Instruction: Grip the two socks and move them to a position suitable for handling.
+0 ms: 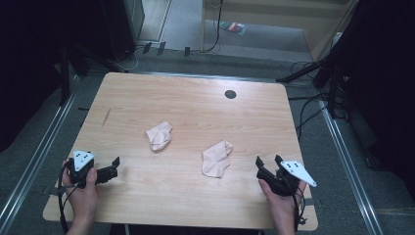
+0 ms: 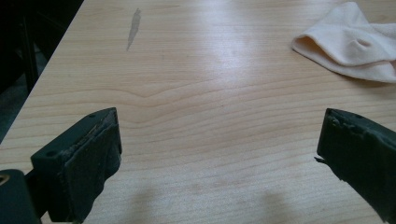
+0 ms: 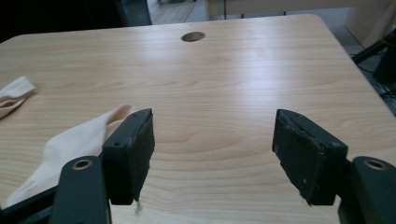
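While both socks lay apart mid-table, I held my left gripper (image 1: 113, 167) and right gripper (image 1: 268, 160) near the front edge, jaws spread wide, empty.

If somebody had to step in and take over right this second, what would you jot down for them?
Left gripper: open, holding nothing, near the table's left front edge.
Right gripper: open, holding nothing, near the right front.
Two pale pink socks lie apart on the light wooden table: a crumpled one left of centre, a flatter one nearer the right gripper.
Done: neither sock is gripped yet.
Left: probably grasping and handling both.
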Demonstrator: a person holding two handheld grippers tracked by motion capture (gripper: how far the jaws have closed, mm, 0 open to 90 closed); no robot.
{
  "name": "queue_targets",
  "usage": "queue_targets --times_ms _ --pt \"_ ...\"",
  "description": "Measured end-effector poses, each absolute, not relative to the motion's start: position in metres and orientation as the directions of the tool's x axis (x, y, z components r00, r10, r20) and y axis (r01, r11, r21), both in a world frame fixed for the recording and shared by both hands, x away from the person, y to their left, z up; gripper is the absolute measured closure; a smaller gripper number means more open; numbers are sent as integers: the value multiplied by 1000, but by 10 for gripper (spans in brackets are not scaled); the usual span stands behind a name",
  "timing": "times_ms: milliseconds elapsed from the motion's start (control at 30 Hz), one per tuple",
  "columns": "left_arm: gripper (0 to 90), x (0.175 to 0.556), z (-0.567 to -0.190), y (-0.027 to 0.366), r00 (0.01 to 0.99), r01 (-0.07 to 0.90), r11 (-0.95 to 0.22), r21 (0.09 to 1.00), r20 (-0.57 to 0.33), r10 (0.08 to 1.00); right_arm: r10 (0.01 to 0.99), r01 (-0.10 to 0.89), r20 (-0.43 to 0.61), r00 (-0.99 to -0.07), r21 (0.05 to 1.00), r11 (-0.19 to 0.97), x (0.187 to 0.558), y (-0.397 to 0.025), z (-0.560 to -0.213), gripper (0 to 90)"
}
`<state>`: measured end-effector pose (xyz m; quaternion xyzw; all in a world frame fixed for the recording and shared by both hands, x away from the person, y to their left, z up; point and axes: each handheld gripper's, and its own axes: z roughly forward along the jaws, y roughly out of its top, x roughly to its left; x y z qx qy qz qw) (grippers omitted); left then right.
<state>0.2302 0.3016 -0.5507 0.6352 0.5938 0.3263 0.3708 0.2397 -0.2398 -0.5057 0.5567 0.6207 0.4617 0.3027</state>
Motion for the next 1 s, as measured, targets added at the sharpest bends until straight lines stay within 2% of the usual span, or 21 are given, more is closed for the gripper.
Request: queue_targets --times_ms 200,1000 --pt "1 230 -551 302 80 513 -19 858 -26 996 959 419 120 -256 908 -2 243 -213 -502 315" --pt "1 231 -551 300 78 516 -27 856 -16 997 935 483 85 -345 870 99 279 -136 -516 357"
